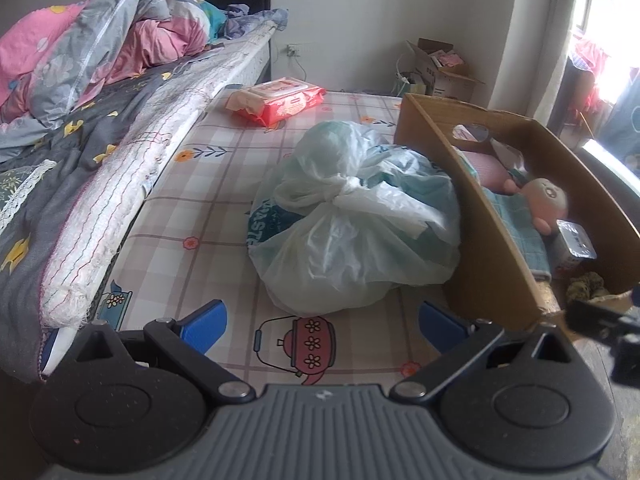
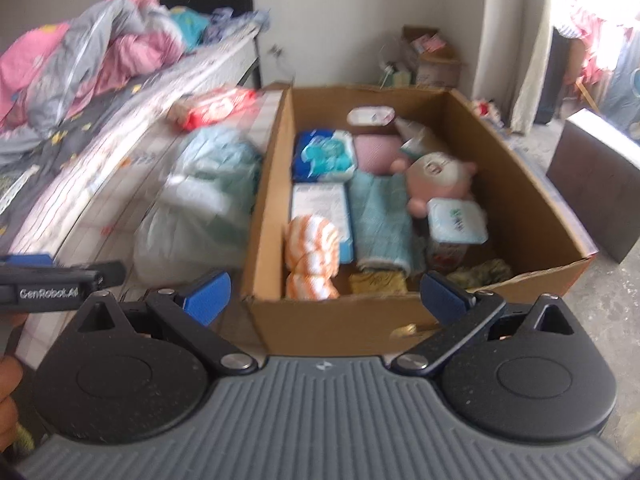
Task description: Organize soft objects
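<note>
My left gripper [image 1: 322,320] is spread wide and released, holding nothing, low over the checked mattress [image 1: 208,216]. Just ahead of it the knotted plastic bag [image 1: 352,220] lies on the mattress, its long axis running away from me, its right side touching the cardboard box [image 1: 492,248]. My right gripper [image 2: 326,296] is also fully released and empty, near the box's front wall. Inside, the rolled teal towel [image 2: 380,220] lies lengthwise front to back beside the pink plush toy [image 2: 436,180].

We see bare mat [image 1: 208,216] left of the tied bag [image 1: 352,216]. The bag touches the box wall [image 1: 472,216], blocking passage there. The box [image 2: 532,216] is crowded inside.
</note>
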A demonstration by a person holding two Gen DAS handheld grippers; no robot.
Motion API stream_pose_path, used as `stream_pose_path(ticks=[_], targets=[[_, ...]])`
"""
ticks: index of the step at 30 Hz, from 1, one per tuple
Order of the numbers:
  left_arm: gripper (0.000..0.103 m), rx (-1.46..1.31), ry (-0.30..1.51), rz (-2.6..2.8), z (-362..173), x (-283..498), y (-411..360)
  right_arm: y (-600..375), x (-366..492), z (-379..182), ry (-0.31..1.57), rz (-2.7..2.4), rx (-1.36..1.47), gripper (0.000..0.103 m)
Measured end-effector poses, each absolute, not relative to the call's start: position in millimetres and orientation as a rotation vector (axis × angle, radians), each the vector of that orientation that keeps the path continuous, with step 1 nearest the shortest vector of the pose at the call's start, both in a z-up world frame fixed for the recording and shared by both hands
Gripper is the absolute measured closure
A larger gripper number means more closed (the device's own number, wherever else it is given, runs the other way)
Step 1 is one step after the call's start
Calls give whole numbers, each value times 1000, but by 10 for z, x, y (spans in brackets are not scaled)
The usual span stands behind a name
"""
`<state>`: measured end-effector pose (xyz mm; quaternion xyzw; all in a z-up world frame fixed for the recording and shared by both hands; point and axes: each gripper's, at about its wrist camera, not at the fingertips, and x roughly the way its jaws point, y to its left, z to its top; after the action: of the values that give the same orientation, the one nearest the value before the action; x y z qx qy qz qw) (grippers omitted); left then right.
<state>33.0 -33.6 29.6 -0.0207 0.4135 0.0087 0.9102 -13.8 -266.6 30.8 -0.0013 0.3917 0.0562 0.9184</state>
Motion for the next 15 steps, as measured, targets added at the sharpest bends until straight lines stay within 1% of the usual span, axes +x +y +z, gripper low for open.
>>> stream_pose_path(ticks=[15], targets=[[1,-14,872,-43,258,265,-525,-2665,-119,166,865,109,54,1]])
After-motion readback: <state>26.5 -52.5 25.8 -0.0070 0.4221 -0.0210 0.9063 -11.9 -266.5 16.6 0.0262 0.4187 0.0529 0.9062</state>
